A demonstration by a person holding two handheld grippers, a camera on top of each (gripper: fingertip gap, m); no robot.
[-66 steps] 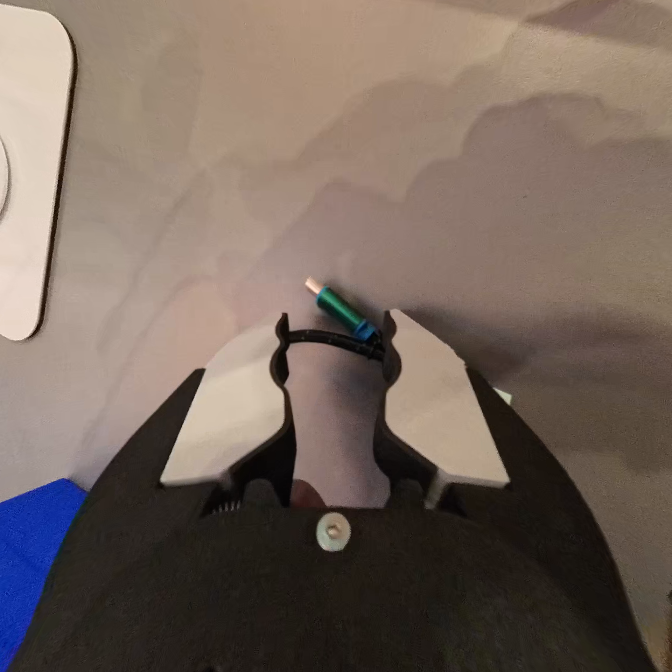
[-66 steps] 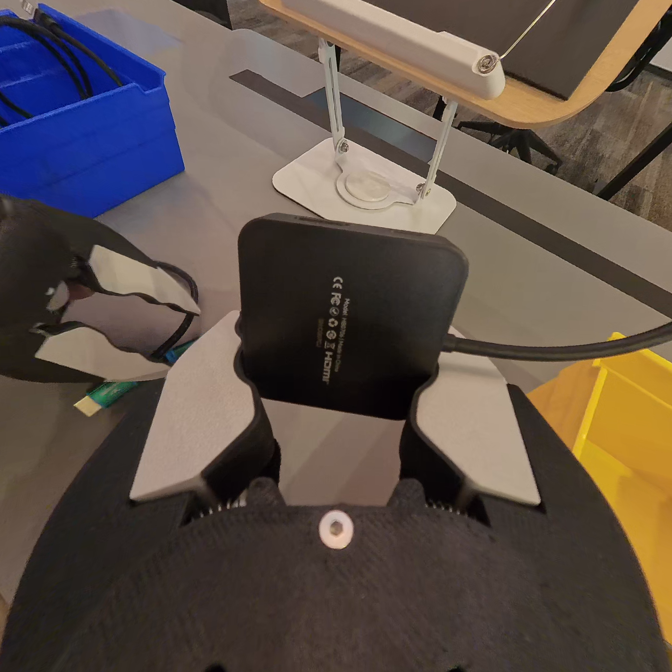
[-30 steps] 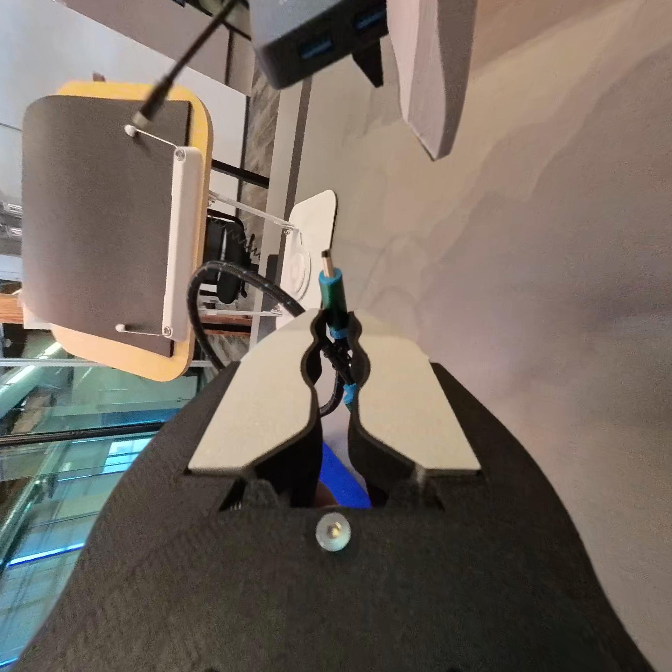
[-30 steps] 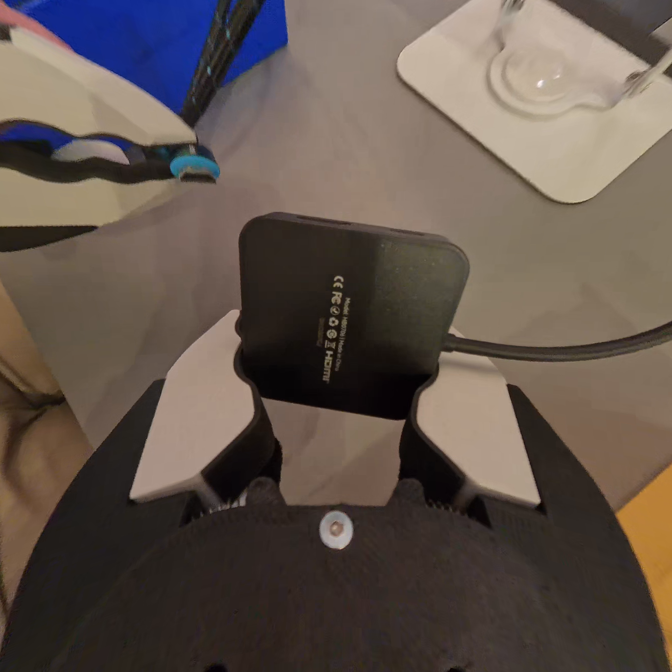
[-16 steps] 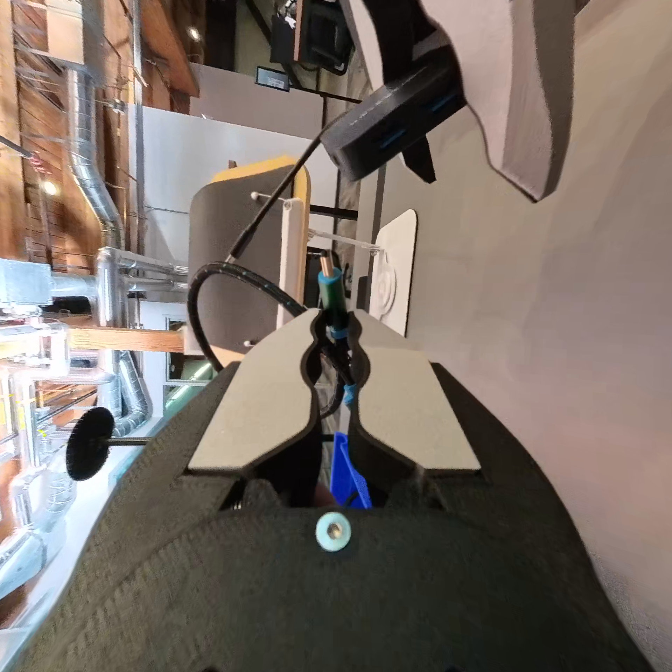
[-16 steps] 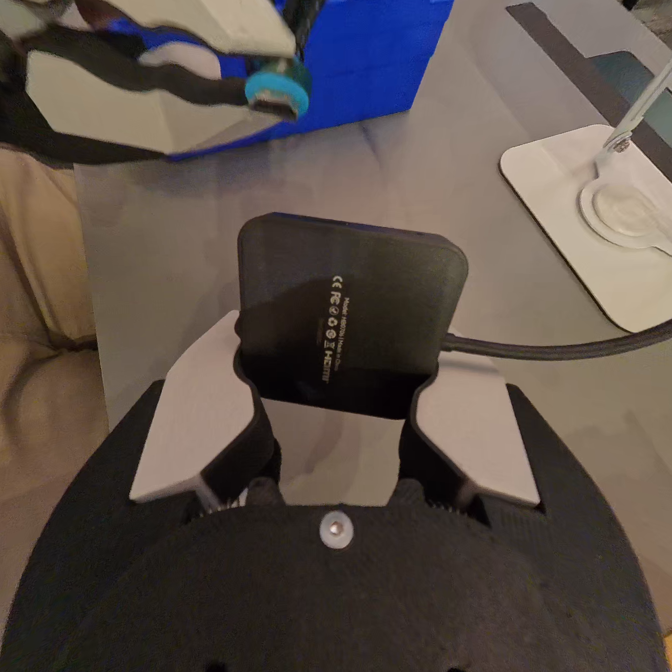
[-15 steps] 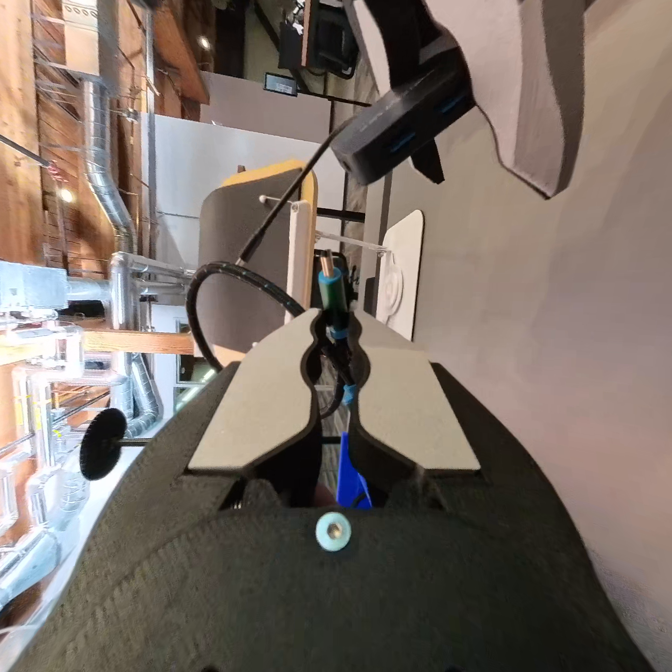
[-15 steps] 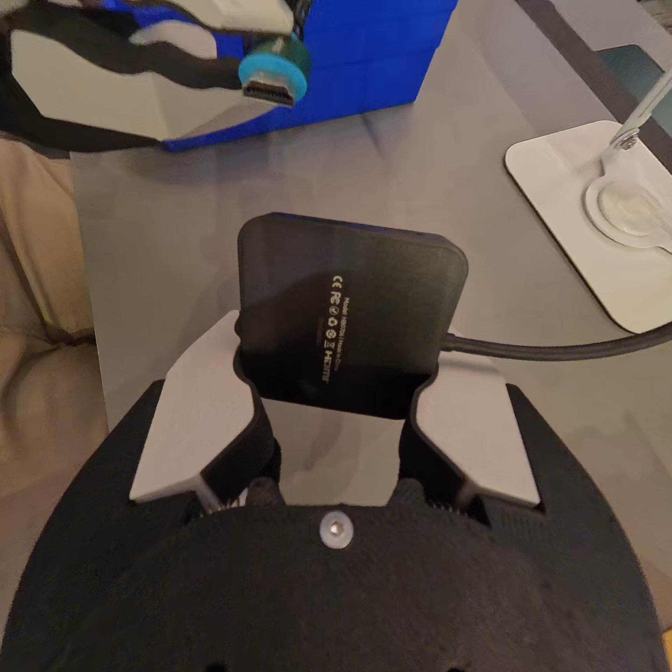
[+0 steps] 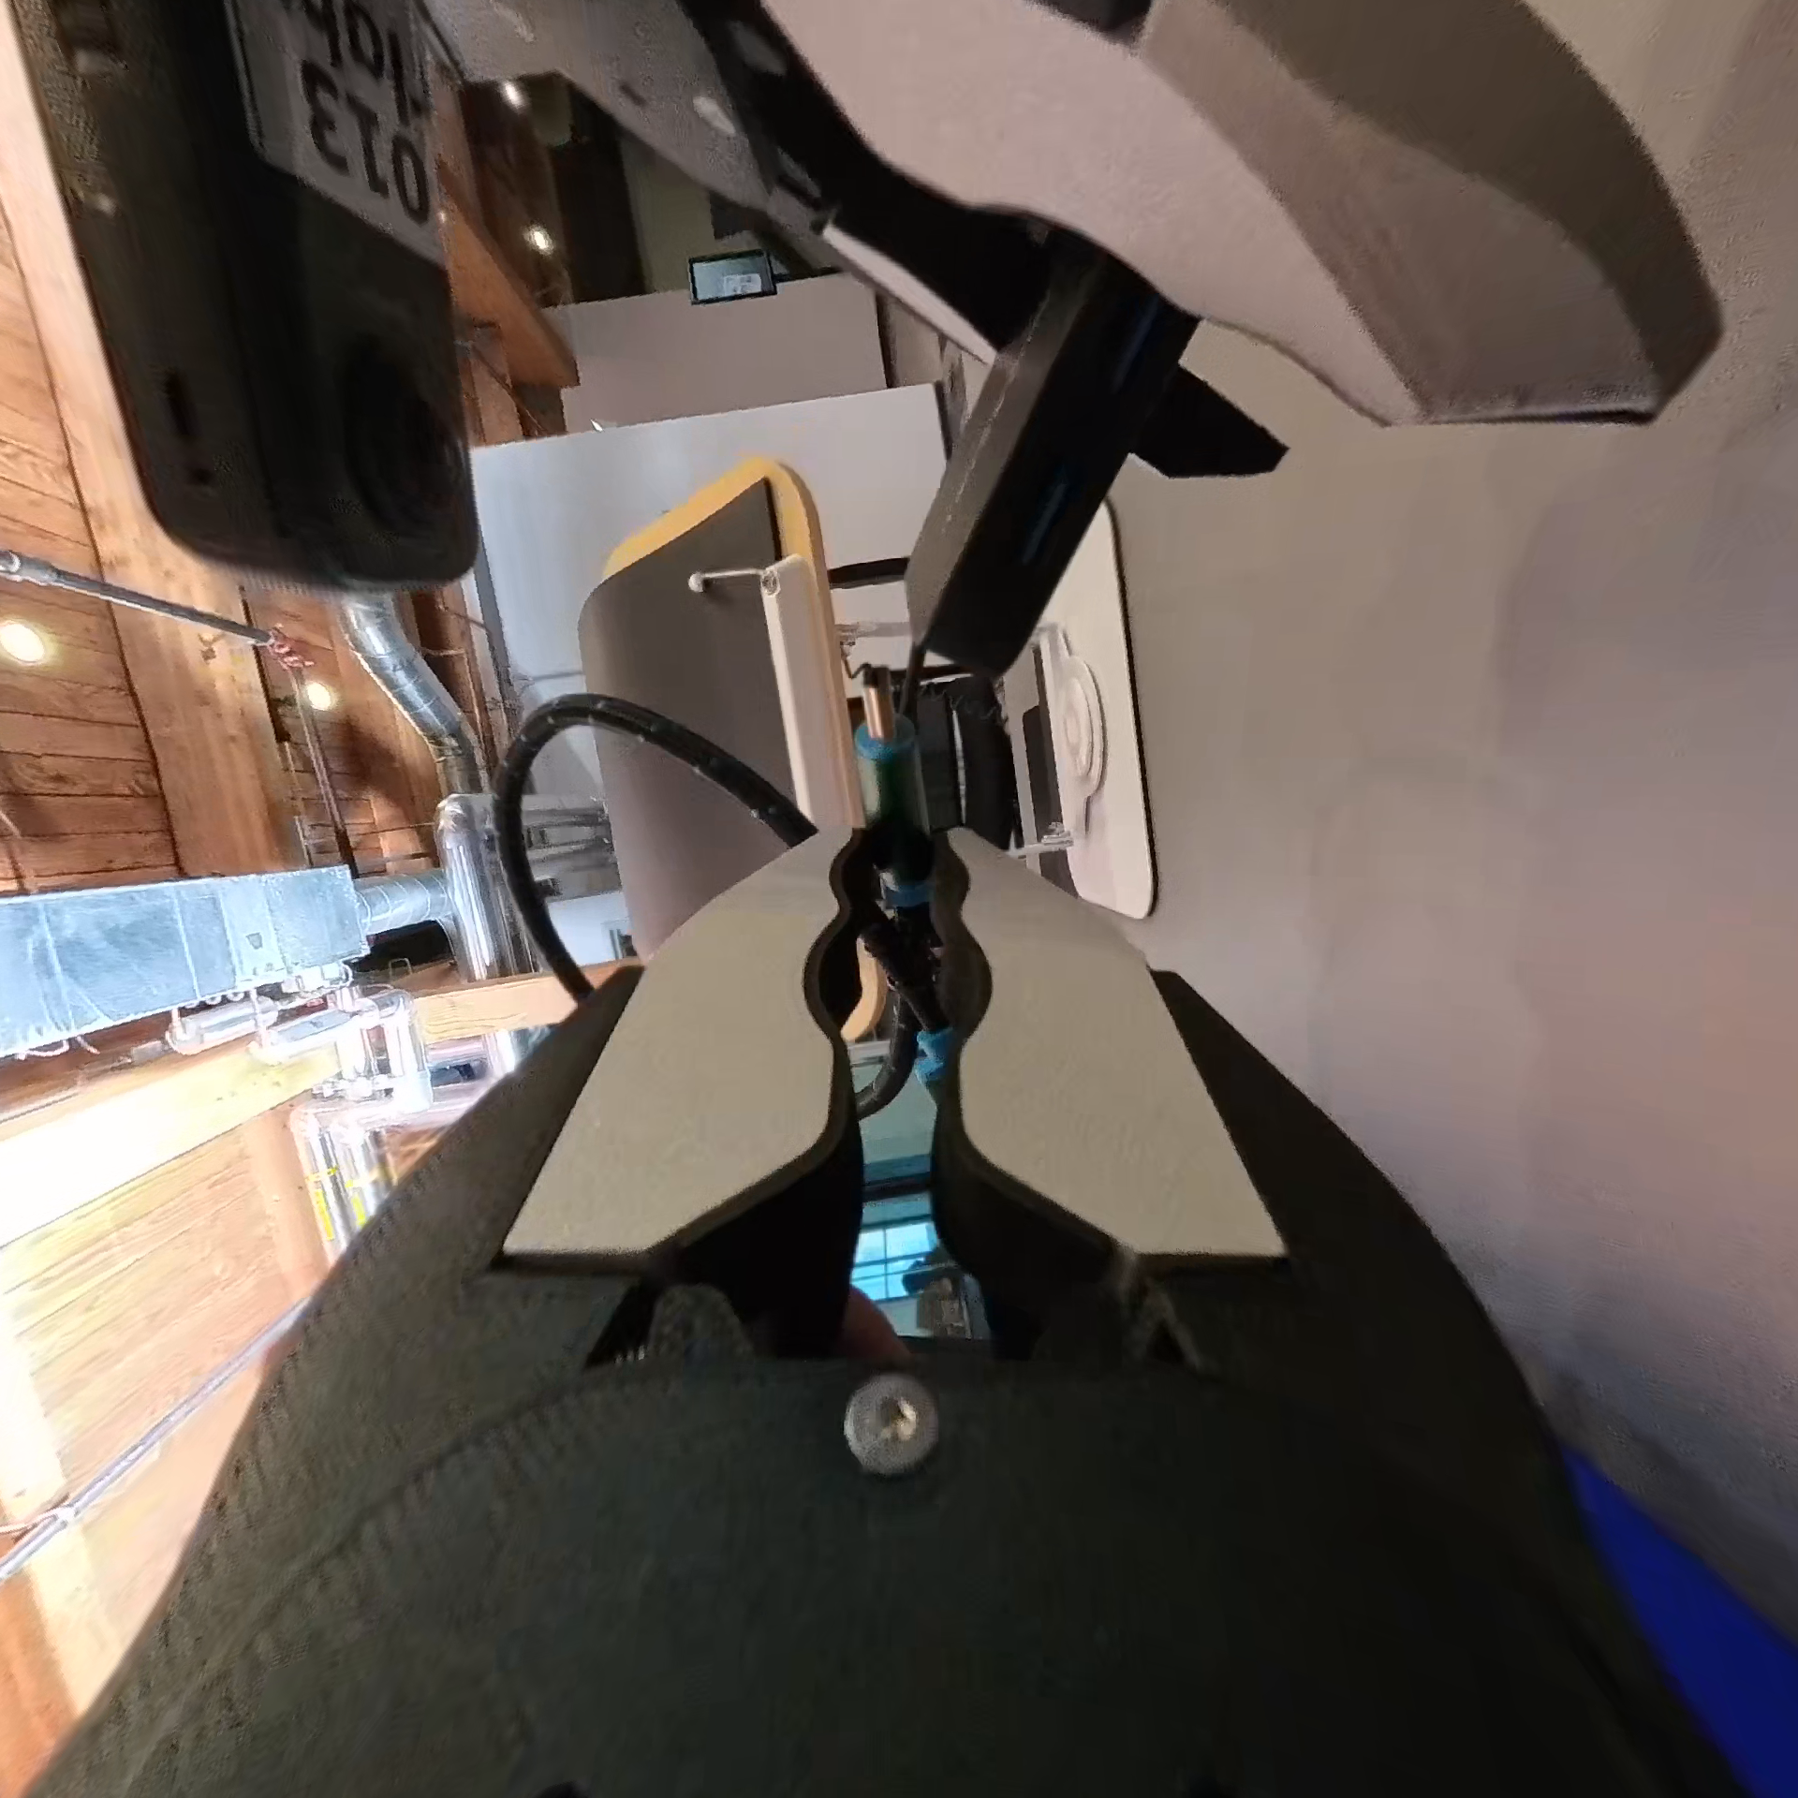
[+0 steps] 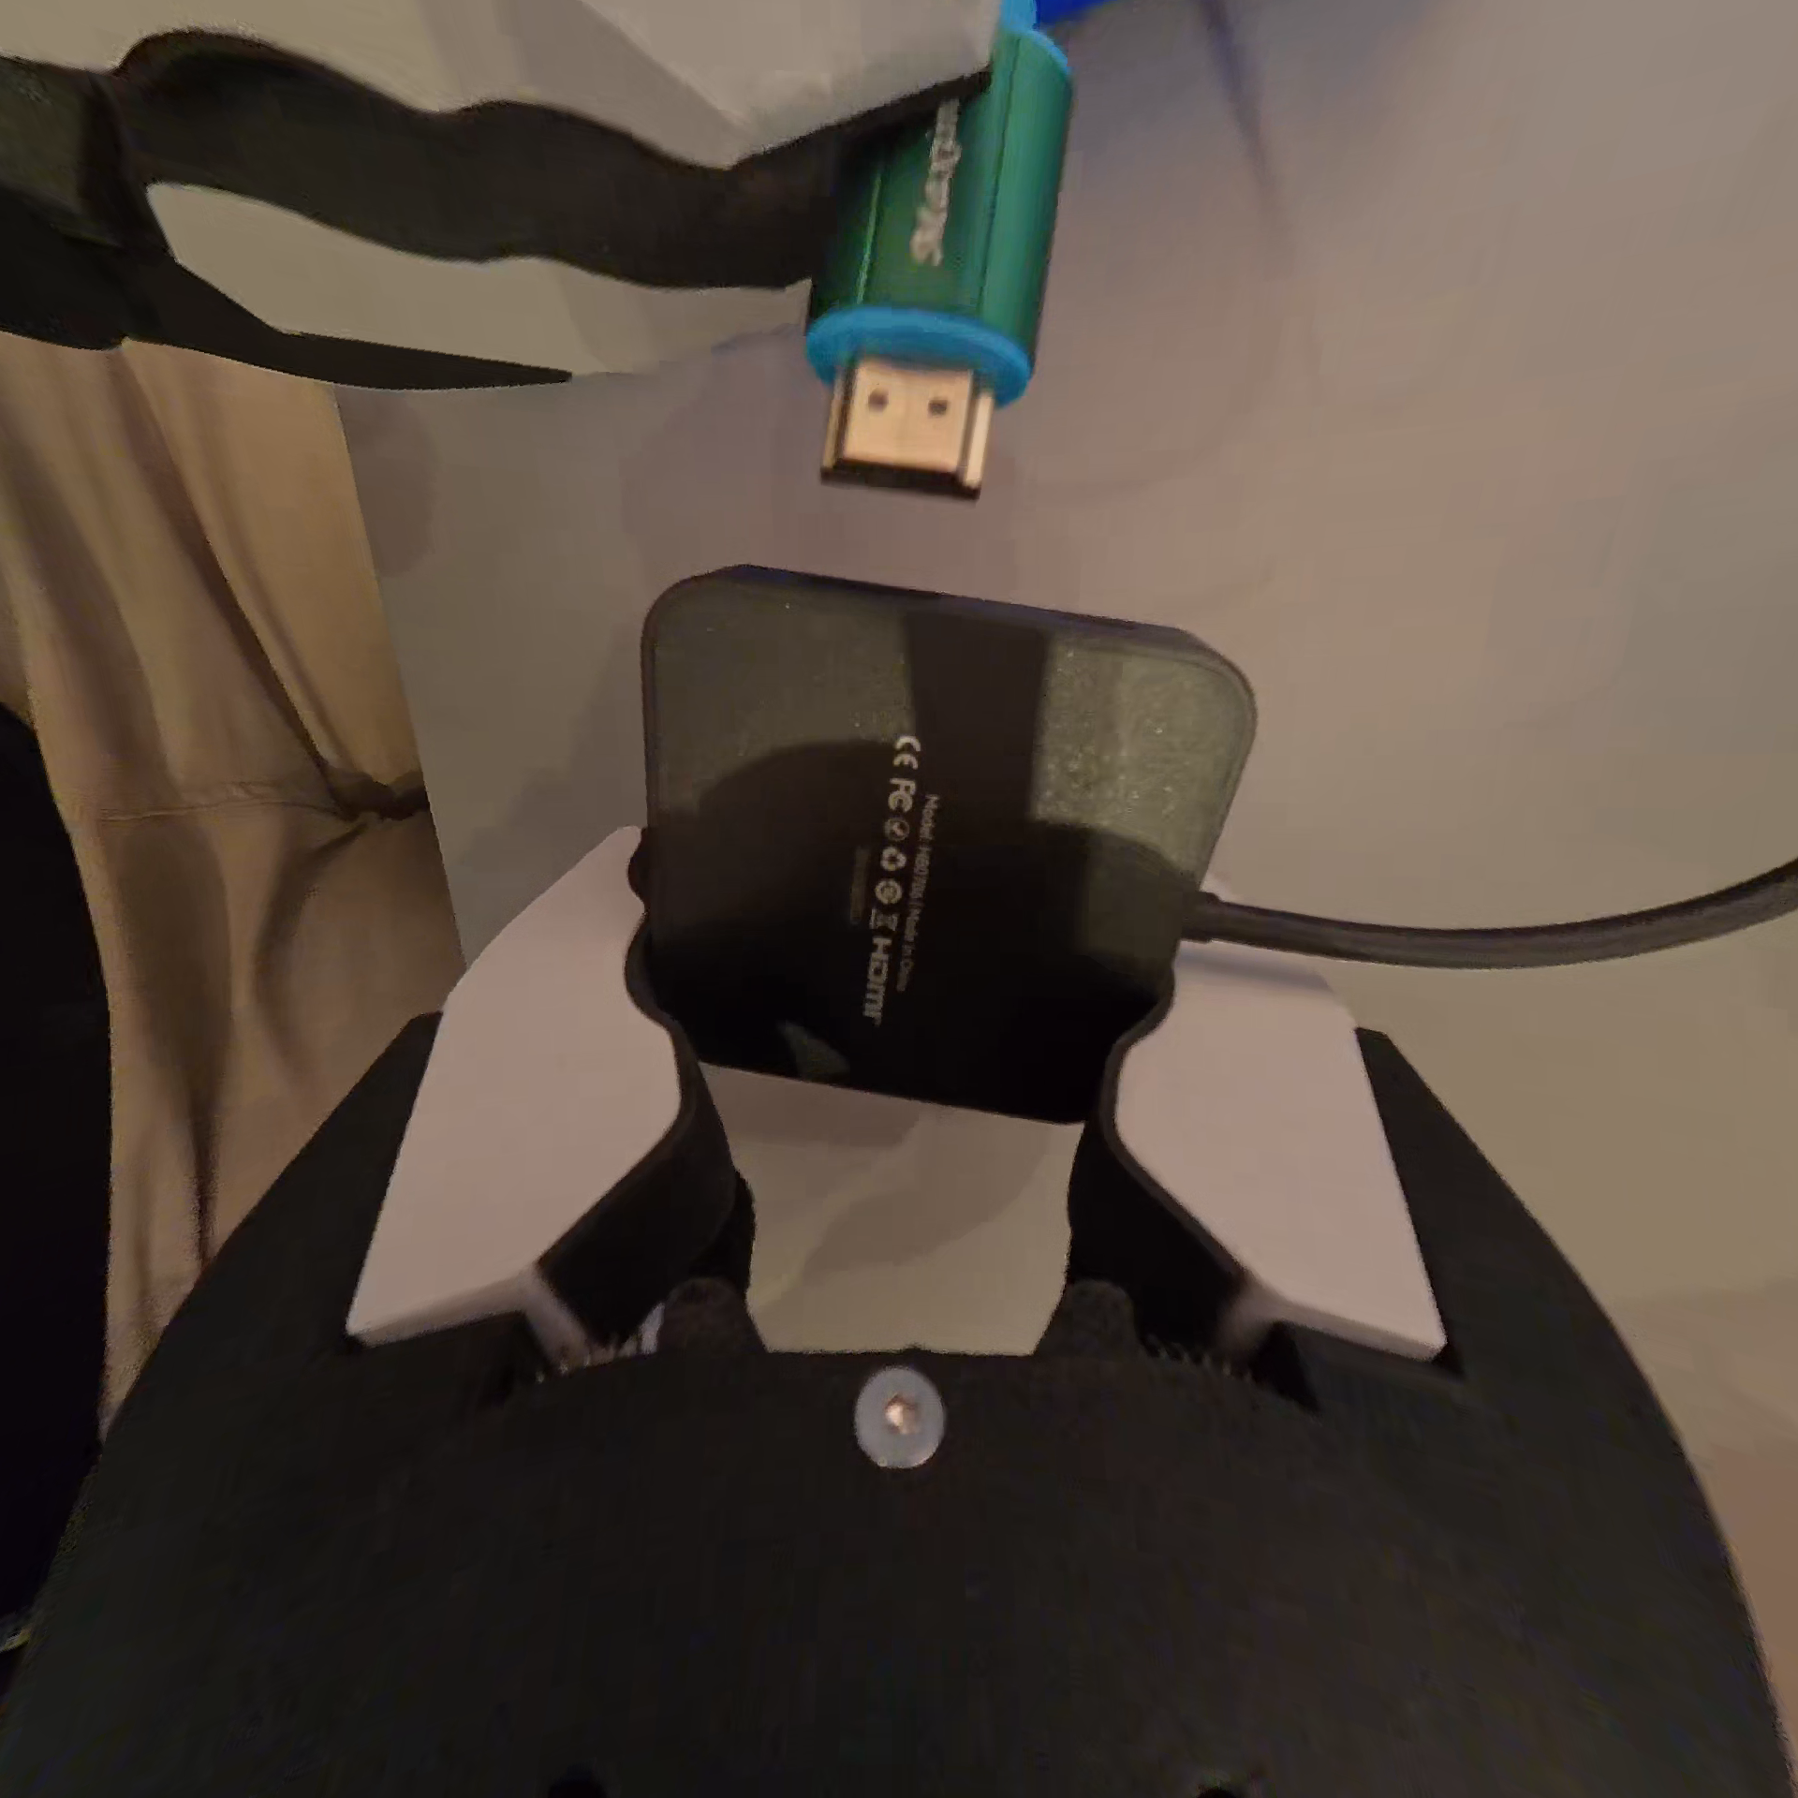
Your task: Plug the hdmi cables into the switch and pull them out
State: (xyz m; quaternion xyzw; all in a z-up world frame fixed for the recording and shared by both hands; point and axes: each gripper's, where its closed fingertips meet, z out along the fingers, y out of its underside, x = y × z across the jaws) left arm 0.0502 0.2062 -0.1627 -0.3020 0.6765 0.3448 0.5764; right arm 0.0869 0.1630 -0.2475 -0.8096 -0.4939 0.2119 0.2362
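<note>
My right gripper (image 10: 900, 934) is shut on a black HDMI switch (image 10: 944, 817) and holds it above the grey table (image 10: 1459, 486). The switch's own black cable (image 10: 1459, 939) runs off to the right. My left gripper (image 9: 900, 856) is shut on a green HDMI plug (image 9: 890, 778) with a blue collar. In the right wrist view the plug (image 10: 934, 243) points its metal tip at the switch's far edge, a short gap away. In the left wrist view the switch (image 9: 1022, 506) hangs ahead of the plug, held by the right gripper's fingers (image 9: 1362, 195).
A white stand base (image 9: 1119, 730) lies on the table beyond the switch. A chair with a yellow rim (image 9: 701, 681) stands behind it. A blue box (image 9: 1693, 1596) shows at the lower right. Beige cloth (image 10: 195, 778) hangs past the table's left edge. Left tips to right tips: about 10 cm.
The left gripper has brought the plug from the upper left to right in front of the switch's far edge. The two grippers are now much closer together. Both grips are unchanged.
</note>
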